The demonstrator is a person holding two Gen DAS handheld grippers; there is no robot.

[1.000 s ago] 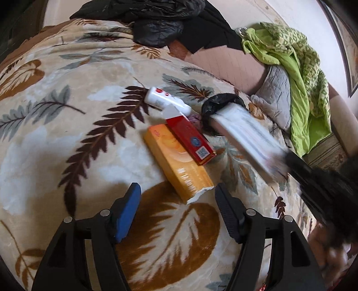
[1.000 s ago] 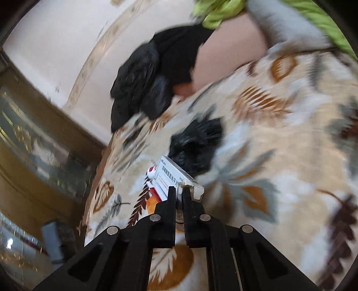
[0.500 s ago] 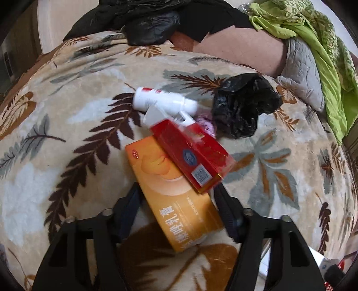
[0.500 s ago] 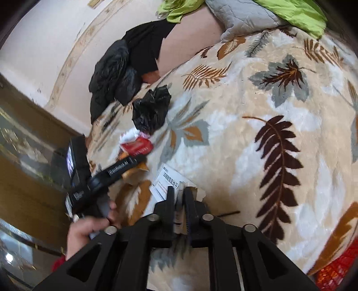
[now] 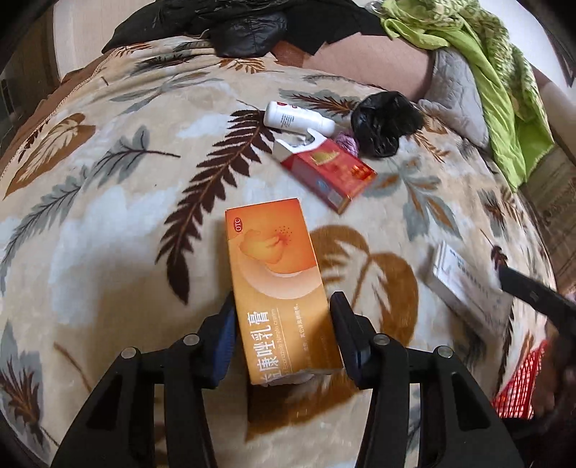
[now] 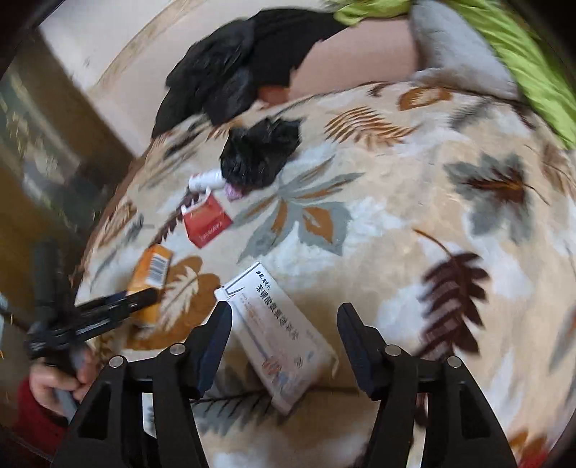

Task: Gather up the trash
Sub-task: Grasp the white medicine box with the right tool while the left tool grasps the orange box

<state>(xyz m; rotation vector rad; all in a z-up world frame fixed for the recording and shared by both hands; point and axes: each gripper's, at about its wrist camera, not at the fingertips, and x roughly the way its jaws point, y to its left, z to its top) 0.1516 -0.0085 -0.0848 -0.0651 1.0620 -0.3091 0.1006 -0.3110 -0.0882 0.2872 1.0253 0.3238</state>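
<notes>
An orange medicine box [image 5: 277, 280] sits between the fingers of my left gripper [image 5: 282, 300]. The jaws are closing, both pads touch its long sides, and it hangs tilted off the leaf-patterned blanket [image 5: 108, 234]. From the right wrist view the same orange box [image 6: 153, 273] shows beside the left gripper [image 6: 136, 298]. My right gripper [image 6: 284, 307] is opening. A white box [image 6: 277, 331] lies flat on the blanket between its jaws, free of the pads. Farther back lie a red box [image 5: 331, 172], a white bottle [image 5: 298, 120] and a crumpled black bag [image 5: 381, 124].
A red mesh basket [image 5: 522, 381] stands off the bed's near right edge. Black clothes [image 5: 252, 21] and a green cloth [image 5: 504, 90] pile up at the head of the bed. A small pink scrap [image 5: 347, 144] lies beside the black bag. A hand in a red sleeve [image 6: 54, 392] holds the left gripper.
My left gripper closed onto the orange box and drew it away from the red box. My right gripper brought the white box down to the blanket and opened, letting it go.
</notes>
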